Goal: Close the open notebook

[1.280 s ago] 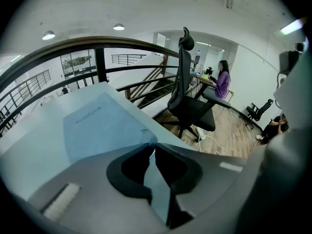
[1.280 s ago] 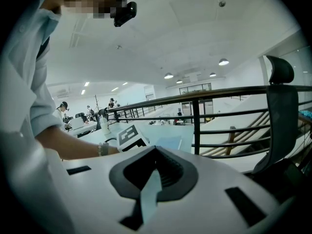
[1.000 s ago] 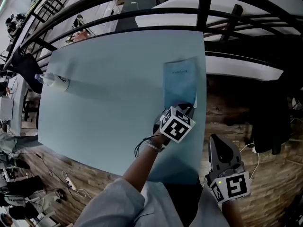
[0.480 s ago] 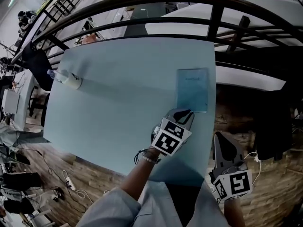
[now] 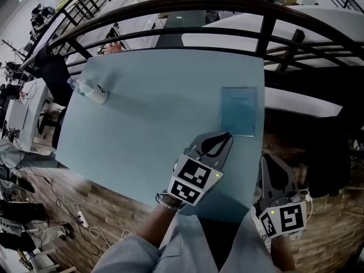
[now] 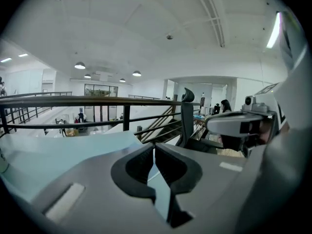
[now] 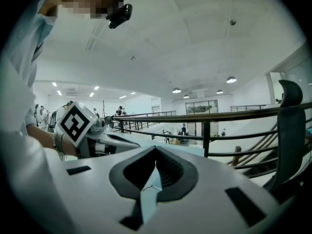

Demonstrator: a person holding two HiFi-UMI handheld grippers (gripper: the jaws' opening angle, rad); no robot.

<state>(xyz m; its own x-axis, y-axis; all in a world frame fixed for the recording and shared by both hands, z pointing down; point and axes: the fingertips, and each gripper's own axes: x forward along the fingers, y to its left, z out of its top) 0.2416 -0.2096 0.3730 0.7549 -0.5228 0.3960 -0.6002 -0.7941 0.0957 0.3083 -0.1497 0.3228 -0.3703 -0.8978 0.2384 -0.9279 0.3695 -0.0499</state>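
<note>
Head view: the notebook [image 5: 238,111] lies shut and flat on the table [image 5: 142,118] by its right edge, with the left gripper [image 5: 226,136] near its near end and the right gripper [image 5: 267,159] beyond the table's edge. Left gripper view: jaws together, nothing between them. Right gripper view: jaws likewise together and empty.

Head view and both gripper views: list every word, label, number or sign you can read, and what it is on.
No text can be read in any view.
Notebook: a faint line of print on the cover, too small to read.
Cubes on the left gripper and right gripper: black-and-white square patterns only, no letters.
Bottle: blurred, no label readable.
</note>
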